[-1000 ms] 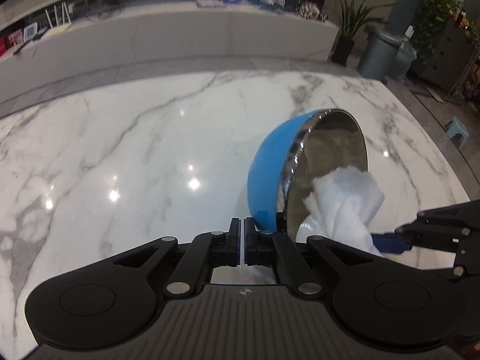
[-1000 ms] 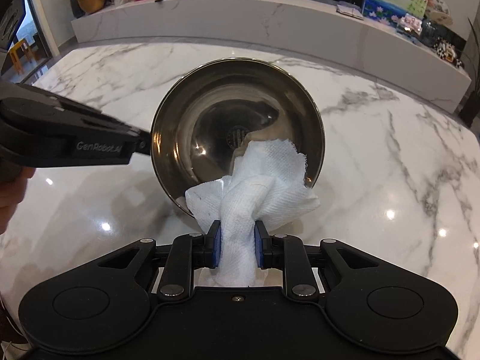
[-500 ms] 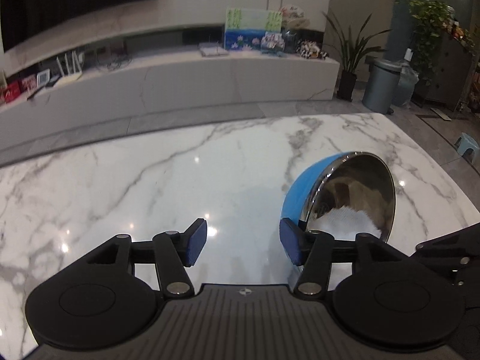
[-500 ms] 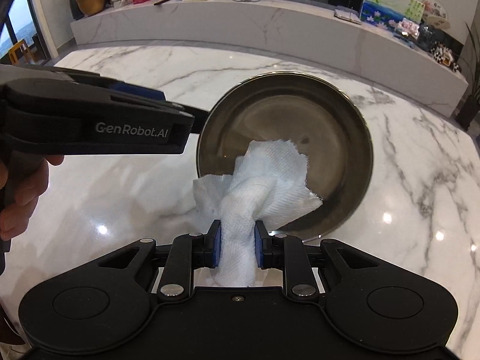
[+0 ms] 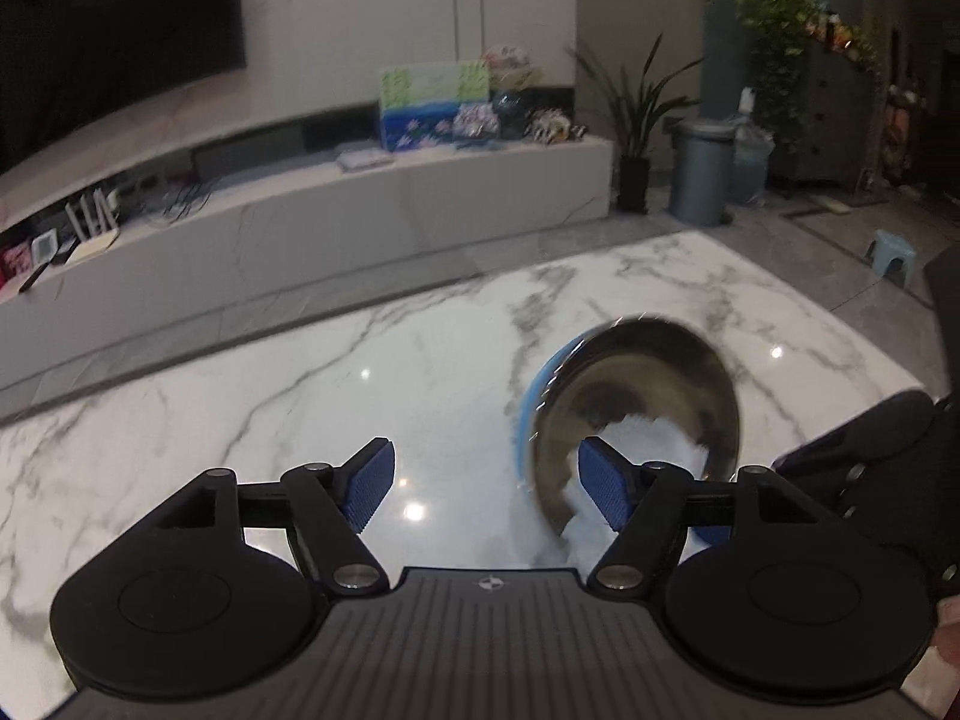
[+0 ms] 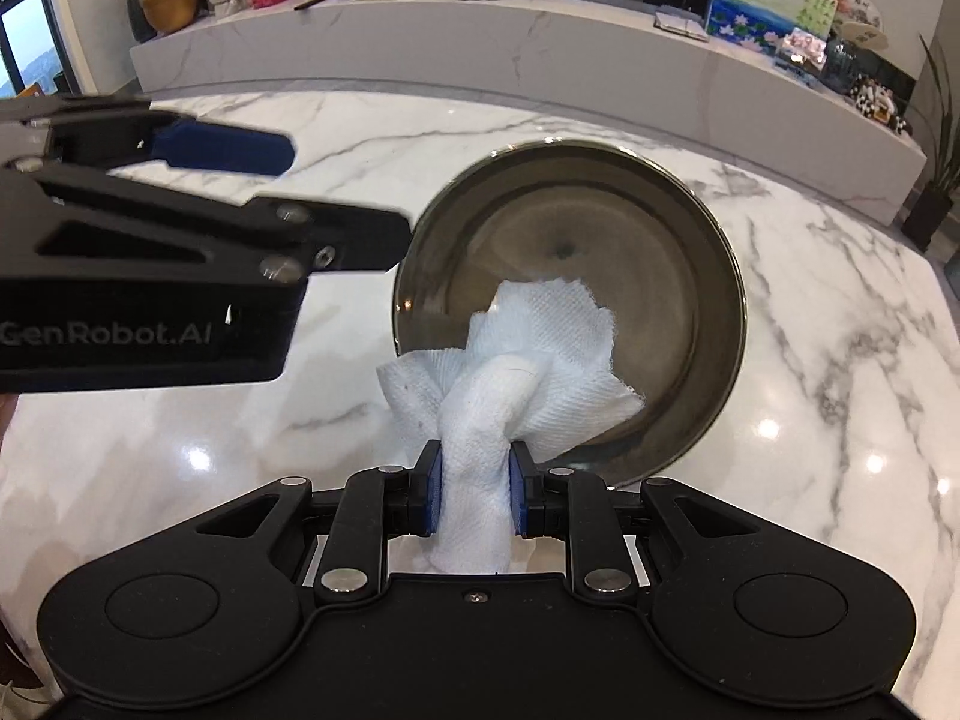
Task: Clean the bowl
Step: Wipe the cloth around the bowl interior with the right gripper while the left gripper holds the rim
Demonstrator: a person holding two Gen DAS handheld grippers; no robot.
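Note:
A bowl, blue outside and steel inside [image 5: 654, 378] [image 6: 648, 276], sits tilted on the marble table [image 5: 300, 396], its opening turned toward my right gripper. My right gripper [image 6: 477, 498] is shut on a white paper towel [image 6: 540, 360], whose loose end lies inside the bowl's near edge; the towel also shows in the left wrist view [image 5: 654, 438]. My left gripper [image 5: 486, 483] is open and empty, raised above the table to the left of the bowl and apart from it. It appears in the right wrist view [image 6: 252, 180] at the left, beside the bowl's rim.
A long marble counter [image 6: 540, 42] with pictures, routers and ornaments runs behind the table. A grey bin [image 5: 699, 171], potted plants [image 5: 636, 120] and a small stool [image 5: 894, 249] stand on the floor past the table's far right edge.
My left gripper let go of the bowl's rim, opened wide and drew back and up. The bowl tipped down toward the table. My right gripper kept its hold on the towel.

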